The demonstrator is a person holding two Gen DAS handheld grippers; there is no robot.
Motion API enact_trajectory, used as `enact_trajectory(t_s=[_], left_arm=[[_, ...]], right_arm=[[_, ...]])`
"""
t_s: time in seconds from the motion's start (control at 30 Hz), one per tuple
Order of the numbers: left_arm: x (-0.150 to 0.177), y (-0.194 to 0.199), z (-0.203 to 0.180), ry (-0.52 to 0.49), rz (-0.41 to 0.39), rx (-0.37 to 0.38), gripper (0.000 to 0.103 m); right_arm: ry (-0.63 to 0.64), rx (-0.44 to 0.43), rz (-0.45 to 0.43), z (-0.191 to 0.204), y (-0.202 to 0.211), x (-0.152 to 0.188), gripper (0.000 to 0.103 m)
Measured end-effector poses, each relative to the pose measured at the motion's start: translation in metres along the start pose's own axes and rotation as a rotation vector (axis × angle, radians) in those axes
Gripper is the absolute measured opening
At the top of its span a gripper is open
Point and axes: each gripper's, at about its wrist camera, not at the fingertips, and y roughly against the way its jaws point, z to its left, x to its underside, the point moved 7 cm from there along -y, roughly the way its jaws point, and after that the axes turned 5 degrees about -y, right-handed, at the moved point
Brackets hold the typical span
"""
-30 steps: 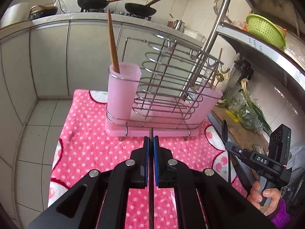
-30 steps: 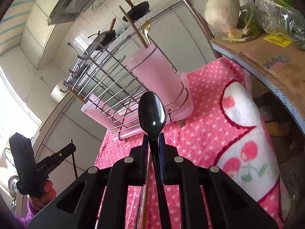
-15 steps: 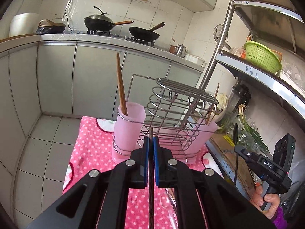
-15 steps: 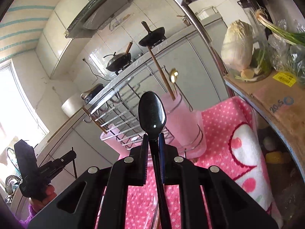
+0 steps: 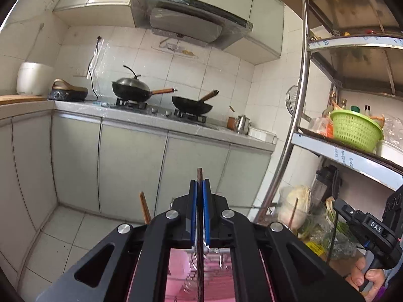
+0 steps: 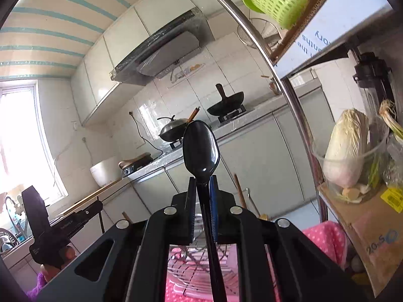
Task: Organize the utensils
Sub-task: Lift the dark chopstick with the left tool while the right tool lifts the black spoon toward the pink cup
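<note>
My left gripper (image 5: 199, 185) is shut on a dark wooden chopstick (image 5: 200, 176), whose tip sticks up just past the fingertips. My right gripper (image 6: 202, 180) is shut on a black spoon (image 6: 200, 148), bowl upward. Both grippers are tilted up toward the kitchen wall. The pink and wire utensil rack (image 5: 201, 271) shows only in part below the left gripper's fingers, and in the right wrist view (image 6: 199, 269) below the right gripper's. A brown chopstick (image 5: 144, 207) stands in it at the left; another stick (image 6: 239, 191) shows in the right wrist view.
A steel shelf post (image 5: 289, 136) rises at the right, with a green basket (image 5: 355, 129) on its shelf. A cabbage in a clear tub (image 6: 347, 151) sits on a cardboard box. Counter with woks (image 5: 136, 90) lies behind. The pink dotted cloth (image 6: 325, 236) covers the surface.
Both grippers have lifted and tilted upward, still holding the chopstick and the spoon. The rack has dropped from the middle of both views to beneath the fingers.
</note>
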Motion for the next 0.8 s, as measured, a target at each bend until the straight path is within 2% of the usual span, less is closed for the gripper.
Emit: enact_trajectory(t_s=[0.1, 0.2, 0.53, 0.7, 0.8], left_arm=[[-0.014, -0.014, 0.004, -0.014, -0.073, -0.049, 0.004], [-0.015, -0.028, 0.006, -0.015, -0.113, -0.075, 0.004], [0.015, -0.061, 0.007, -0.108, -0.175, -0.169, 0.004], [0.03, -0.064, 0.001, -0.147, -0.185, -0.181, 0.004], [0.04, -0.061, 0.002, -0.129, -0.175, -0.18, 0.004]], right_arm=[[0.008, -0.008, -0.04, -0.001, -0.012, -0.019, 0.011], [0.021, -0.012, -0.064, -0.006, -0.025, -0.026, 0.011], [0.04, -0.009, -0.097, -0.024, -0.06, -0.019, 0.011], [0.045, -0.01, -0.098, -0.035, -0.07, -0.012, 0.011], [0.023, -0.017, -0.081, -0.04, -0.072, -0.004, 0.011]])
